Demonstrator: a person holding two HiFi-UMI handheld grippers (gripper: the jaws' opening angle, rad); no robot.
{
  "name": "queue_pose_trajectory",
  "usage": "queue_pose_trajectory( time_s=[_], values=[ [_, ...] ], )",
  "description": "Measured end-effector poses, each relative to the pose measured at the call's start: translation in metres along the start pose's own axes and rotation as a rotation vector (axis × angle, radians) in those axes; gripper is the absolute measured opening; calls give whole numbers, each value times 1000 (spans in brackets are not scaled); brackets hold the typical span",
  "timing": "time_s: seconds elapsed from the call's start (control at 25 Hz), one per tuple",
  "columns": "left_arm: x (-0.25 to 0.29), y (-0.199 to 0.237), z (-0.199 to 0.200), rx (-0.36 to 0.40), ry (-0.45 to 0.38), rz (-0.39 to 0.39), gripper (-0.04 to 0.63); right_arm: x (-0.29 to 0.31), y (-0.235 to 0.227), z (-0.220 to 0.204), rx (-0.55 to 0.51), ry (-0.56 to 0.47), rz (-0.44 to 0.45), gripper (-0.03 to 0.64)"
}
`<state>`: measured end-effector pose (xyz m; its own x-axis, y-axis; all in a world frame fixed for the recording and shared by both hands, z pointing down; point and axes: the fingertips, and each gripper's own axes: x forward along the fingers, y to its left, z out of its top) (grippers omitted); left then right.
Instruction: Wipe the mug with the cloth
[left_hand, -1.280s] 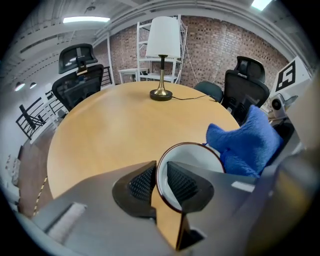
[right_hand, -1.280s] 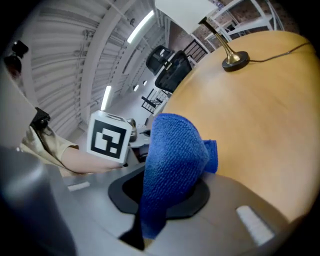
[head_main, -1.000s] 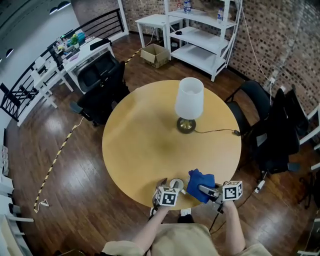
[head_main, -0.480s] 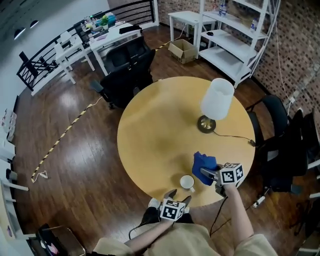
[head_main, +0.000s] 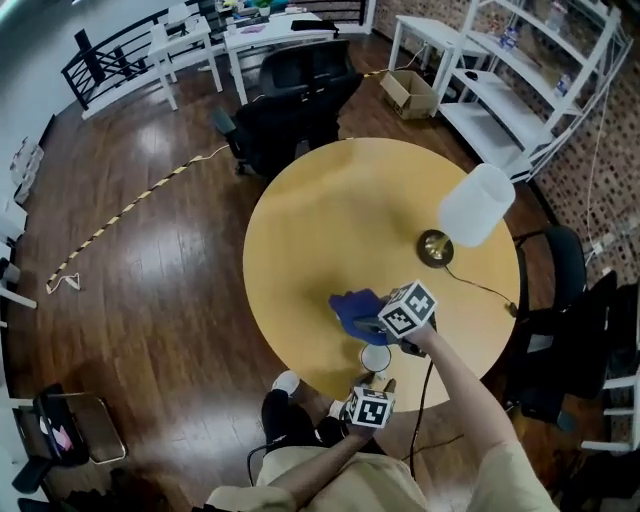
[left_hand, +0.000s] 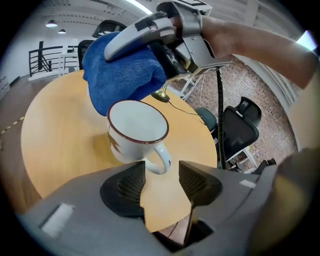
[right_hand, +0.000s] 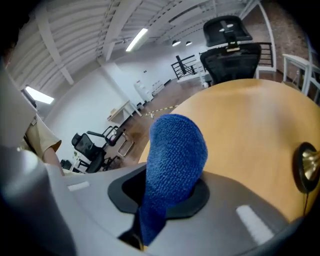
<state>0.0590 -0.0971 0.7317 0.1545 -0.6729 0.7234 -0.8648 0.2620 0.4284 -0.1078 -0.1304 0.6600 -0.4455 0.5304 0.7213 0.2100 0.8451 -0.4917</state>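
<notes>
**Cloth (head_main: 352, 308) held by the mug (head_main: 376, 357), left fingers closing**

Low in the head view, left of centre, I see the blue cloth bunched over the round counter (head_main: 300, 220), close by the mug's far rim; I cannot tell if they touch. The white, red-rimmed mug stands upright near the counter's lower edge. Just below it is my left gripper (head_main: 377, 381), its fingers (left_hand: 132, 182) apart and closing, the handle at their tips, unpressed. My right gripper (head_main: 368, 322) has its fingers clamped on the cloth. A lamp (head_main: 478, 205) stands at right.
</notes>
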Motion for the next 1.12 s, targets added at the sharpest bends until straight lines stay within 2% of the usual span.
queue_pose_trajectory(
  time_s=[0.08,0.12,0.2,0.28,0.4,0.52,0.68,0.84,1.12],
  values=[
    [5,1,4,-39,-17,10,176,15,7,3,-46,100,38,71],
    [6,3,6,-57,-24,18,142,24,12,5,-77,166,56,72],
    [7,4,9,-67,-38,37,129,43,25,3,-148,320,90,72],
    [7,4,11,-26,-48,66,119,63,40,-7,-192,492,128,72],
    [5,11,13,83,-68,134,78,84,55,-37,-251,739,155,72],
    [-1,21,19,147,-81,136,59,94,57,-62,-294,901,137,72],
    [-5,32,16,221,-57,126,54,98,50,-83,-344,1054,84,72],
    [-6,38,9,287,-35,128,54,98,47,-94,-432,1156,42,72],
    [-8,39,9,262,-31,111,55,101,28,-104,-526,1262,-110,72]
  ],
)
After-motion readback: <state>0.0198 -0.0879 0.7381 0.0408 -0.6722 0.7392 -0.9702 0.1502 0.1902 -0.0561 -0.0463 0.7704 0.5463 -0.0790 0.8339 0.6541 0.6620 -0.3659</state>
